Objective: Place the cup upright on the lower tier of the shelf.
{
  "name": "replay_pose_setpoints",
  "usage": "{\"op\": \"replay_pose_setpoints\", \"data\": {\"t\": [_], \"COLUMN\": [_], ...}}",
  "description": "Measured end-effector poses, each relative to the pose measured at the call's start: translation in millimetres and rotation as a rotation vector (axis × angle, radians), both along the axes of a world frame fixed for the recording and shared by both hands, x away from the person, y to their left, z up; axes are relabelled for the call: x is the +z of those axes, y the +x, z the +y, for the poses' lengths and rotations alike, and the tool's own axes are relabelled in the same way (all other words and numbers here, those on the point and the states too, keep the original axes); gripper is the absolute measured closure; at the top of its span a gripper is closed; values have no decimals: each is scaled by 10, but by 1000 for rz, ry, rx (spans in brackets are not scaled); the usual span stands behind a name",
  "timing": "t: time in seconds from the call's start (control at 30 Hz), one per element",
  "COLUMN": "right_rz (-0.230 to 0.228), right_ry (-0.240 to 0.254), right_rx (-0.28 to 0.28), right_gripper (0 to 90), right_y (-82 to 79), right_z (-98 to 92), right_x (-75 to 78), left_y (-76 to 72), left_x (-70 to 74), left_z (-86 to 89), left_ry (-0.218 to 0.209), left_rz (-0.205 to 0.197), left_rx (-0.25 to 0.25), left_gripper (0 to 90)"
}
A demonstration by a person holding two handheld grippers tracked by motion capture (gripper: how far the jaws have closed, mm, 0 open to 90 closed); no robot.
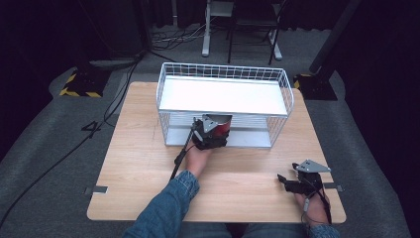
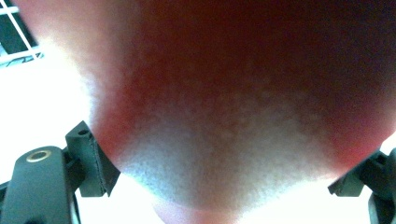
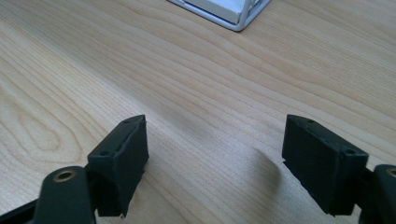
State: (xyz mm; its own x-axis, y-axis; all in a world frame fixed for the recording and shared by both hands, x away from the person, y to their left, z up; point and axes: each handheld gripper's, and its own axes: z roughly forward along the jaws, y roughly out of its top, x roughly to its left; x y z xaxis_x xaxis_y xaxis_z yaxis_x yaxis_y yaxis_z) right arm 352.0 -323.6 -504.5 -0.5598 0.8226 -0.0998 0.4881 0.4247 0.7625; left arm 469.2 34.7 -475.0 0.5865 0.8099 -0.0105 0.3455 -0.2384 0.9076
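At the wire basket's (image 1: 224,101) front, the left gripper (image 1: 212,133), jaws clamped on a red cup (image 1: 221,127), carries it toward the lower shelf; placement remains. Nearer the person, the right gripper (image 1: 289,181) rests on the surface (image 1: 138,163), jaws wide, empty.

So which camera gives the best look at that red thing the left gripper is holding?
The high view: there the red object shows whole enough to place, at the lower shelf of the white wire rack, held by the left gripper. The left gripper view shows it as a close red blur between the jaws.
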Motion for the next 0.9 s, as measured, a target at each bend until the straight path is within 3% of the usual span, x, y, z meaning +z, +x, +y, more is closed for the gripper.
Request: {"op": "replay_pose_setpoints", "data": {"t": [0.1,0.13,0.17,0.23,0.27,0.37,0.47,0.6,0.63,0.67,0.73,0.77,0.9], "right_rz": [0,0,-2,-3,-5,-7,-8,-9,-10,-10,-12,-12,-11], "right_ry": [0,0,-1,-3,-5,-6,-9,-9,-10,-10,-11,-12,-12], "right_rx": [-1,-1,-3,-2,-2,-3,-3,-5,-6,-6,-7,-8,-10], "right_gripper": [229,229,229,229,229,229,229,229,228,228,228,228,228], "right_y": [0,0,-1,-1,-4,-6,-10,-12,-13,-13,-14,-14,-13], "right_z": [0,0,1,1,3,5,7,10,11,11,12,12,11], "right_x": [0,0,0,0,0,0,1,1,1,1,1,1,1], "left_y": [49,82,137,129,153,204,263,293,318,318,325,321,320], "left_x": [-37,-44,-43,-45,-53,-50,-52,-69,-108,-108,-115,-105,-108], "left_z": [-34,-43,-33,-71,-96,-117,-140,-156,-182,-182,-168,-154,-171], "left_ry": [-14,-17,2,3,-3,-12,-32,-11,-64,-64,-39,5,10], "left_rz": [2,-6,-16,-16,8,12,26,42,46,46,53,54,54], "left_rx": [17,1,-64,18,25,51,30,36,43,43,41,34,31], "left_gripper": [164,164,163,163,163,163,163,163,163,163,163,163,161]}}
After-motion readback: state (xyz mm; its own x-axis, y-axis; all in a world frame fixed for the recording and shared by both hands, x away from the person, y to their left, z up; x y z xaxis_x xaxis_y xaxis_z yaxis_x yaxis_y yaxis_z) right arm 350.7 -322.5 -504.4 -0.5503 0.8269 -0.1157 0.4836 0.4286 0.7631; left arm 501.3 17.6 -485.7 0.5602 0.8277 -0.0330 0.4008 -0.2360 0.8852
